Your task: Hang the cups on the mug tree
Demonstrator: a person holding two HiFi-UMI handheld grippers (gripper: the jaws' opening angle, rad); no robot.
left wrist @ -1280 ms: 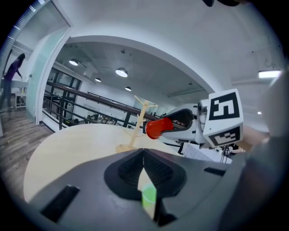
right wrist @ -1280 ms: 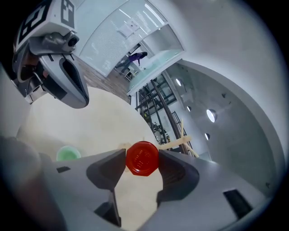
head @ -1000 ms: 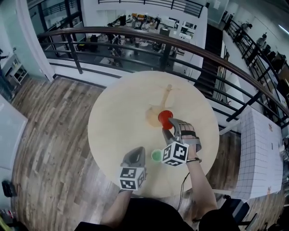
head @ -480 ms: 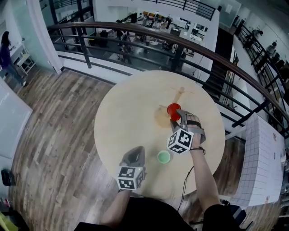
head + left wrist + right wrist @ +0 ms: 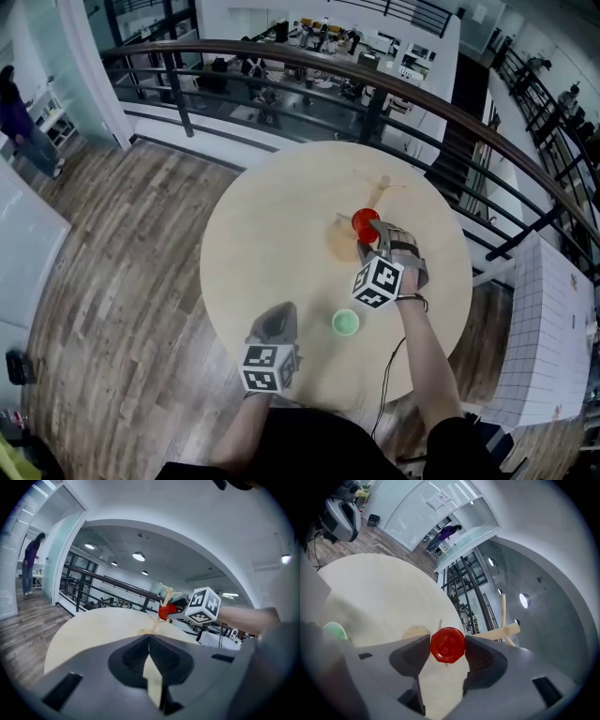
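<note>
Round wooden table by a railing; everything sits on its far-right half

Mug tree is upright on its round base, pegs bare in every view, so nothing is hung yet. Call it 0 of 2 done, first one mid-delivery

Right gripper is reaching in at the tree. The right gripper view shows its jaws clamped on the red cup, one pad on each side, cup bottom facing the camera. A peg of the mug tree is just beyond and to the right of the cup, not through the handle as far as I can see. The handle itself isn't visible in any view

From the left gripper view, the red cup is off the table and right beside the stem, about mid-height

Left gripper hovers low over the near edge of the table, well clear of the tree. Its pads are pressed together at the tips with nothing between them

Green cup stands mouth up on the table between the two grippers, touched by neither

Left to do, my read: hook the red cup's handle onto a peg and let go, then pick up the green one and hang it too
</note>
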